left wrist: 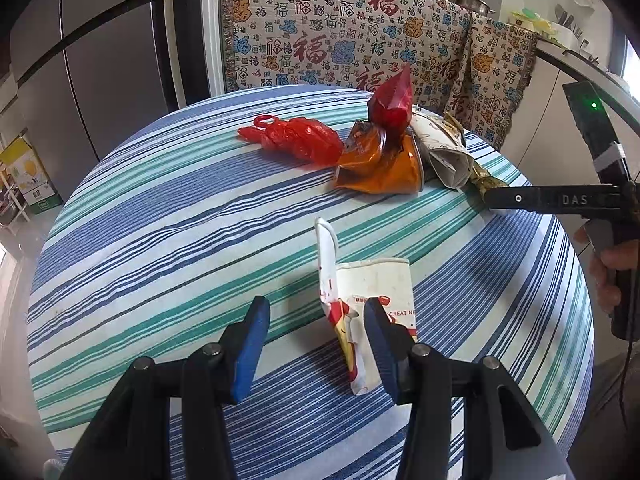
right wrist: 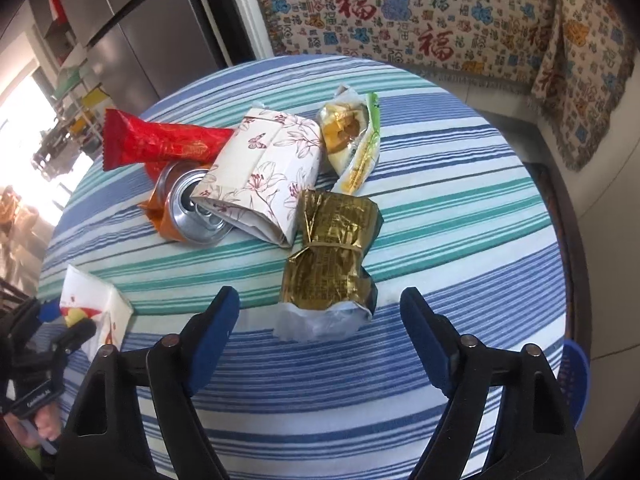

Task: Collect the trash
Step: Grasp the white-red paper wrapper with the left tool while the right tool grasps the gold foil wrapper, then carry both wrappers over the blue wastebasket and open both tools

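Trash lies on a round striped table (left wrist: 168,208). My left gripper (left wrist: 316,340) is open around the near edge of a crushed white paper cup (left wrist: 372,292), also in the right wrist view (right wrist: 94,300). My right gripper (right wrist: 320,328) is open just before a gold foil wrapper (right wrist: 332,256). Further off lie a floral paper box (right wrist: 264,172), a crushed orange can (right wrist: 192,208), a red wrapper (right wrist: 160,144) and a yellow snack packet (right wrist: 352,140). A red plastic bag (left wrist: 296,140) lies left of the pile in the left wrist view.
A patterned cloth (left wrist: 340,36) covers a bench behind the table. A grey fridge (left wrist: 88,64) stands at the left. A blue basket (right wrist: 576,376) sits low beside the table's right edge. A counter with pots (left wrist: 472,0) is at the back right.
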The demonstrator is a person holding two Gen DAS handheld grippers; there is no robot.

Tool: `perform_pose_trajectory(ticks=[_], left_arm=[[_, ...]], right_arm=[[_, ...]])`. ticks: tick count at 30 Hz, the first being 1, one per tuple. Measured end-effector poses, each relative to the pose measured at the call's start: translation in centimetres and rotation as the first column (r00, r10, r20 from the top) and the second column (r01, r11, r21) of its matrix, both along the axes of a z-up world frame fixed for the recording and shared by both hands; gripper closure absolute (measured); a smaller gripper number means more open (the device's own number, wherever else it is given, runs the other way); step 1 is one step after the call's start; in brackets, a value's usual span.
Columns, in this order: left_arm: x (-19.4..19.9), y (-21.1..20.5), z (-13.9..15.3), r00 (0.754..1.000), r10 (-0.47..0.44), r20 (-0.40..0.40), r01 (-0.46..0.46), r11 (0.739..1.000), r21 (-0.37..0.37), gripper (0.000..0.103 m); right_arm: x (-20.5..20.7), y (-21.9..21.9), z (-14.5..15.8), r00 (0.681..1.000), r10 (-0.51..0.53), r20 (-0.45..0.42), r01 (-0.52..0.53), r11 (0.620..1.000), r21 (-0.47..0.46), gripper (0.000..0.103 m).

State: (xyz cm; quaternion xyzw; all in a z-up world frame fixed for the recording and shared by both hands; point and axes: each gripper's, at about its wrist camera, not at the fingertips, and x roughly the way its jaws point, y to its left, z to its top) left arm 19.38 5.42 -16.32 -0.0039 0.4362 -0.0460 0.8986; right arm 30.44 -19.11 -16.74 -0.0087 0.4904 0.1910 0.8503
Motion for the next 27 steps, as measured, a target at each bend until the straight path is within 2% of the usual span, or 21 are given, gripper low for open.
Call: perform_pose_trajectory(ticks=[1, 2, 3, 6, 12, 16, 20, 27], left_arm=[[0.1, -0.1, 0.0, 1.0, -0.002, -0.001, 0.002, 1.0, 0.006, 0.06], [0.1, -0.1, 0.0, 1.0, -0.009, -0.005, 0.009, 1.0, 0.006, 0.075], [0.1, -0.1, 0.1, 1.0, -0.014, -0.007, 0.014, 1.0, 0.002, 0.085], [-0.2, -0.1, 0.5, 1.0, -0.025, 0.007, 0.025, 1.0, -0.013, 0.094], [-0.8, -0.3, 0.9, 0.999, -0.034, 0.022, 0.035, 0.998, -0.046, 0.096], [-1.4, -1.0, 1.1, 0.999, -0.037, 0.036, 0.039, 0.999, -0.03, 0.096], [-1.8, -1.7, 1.6, 0.998, -0.034, 0.045, 0.036, 0.998, -0.049, 0.096], [-1.7, -5.5, 3.8, 0.993, -0.091, 0.08, 0.098, 0.991, -0.093, 0.096]], right_arm=[[0.2, 0.1, -0.2, 1.0, 0.004, -0.012, -0.004, 1.0, 0.005, 0.046], [0.3, 0.1, -0.4, 1.0, 0.004, -0.028, -0.004, 1.0, 0.014, 0.057], [0.0, -0.1, -0.2, 1.0, -0.001, -0.021, 0.002, 1.0, 0.026, 0.059], [-1.5, -1.0, 0.5, 1.0, -0.007, 0.0, 0.007, 0.999, 0.051, 0.061], [-5.9, -3.1, 1.7, 1.0, 0.01, 0.024, -0.011, 0.997, 0.077, 0.061], [-8.3, -4.0, 1.7, 0.999, 0.013, 0.033, -0.015, 0.997, 0.08, 0.061], [-9.6, -5.2, 1.6, 0.999, -0.007, 0.039, 0.003, 0.996, 0.09, 0.061], [-10.7, -9.4, 1.8, 0.996, -0.084, 0.041, 0.079, 0.99, 0.114, 0.061]])
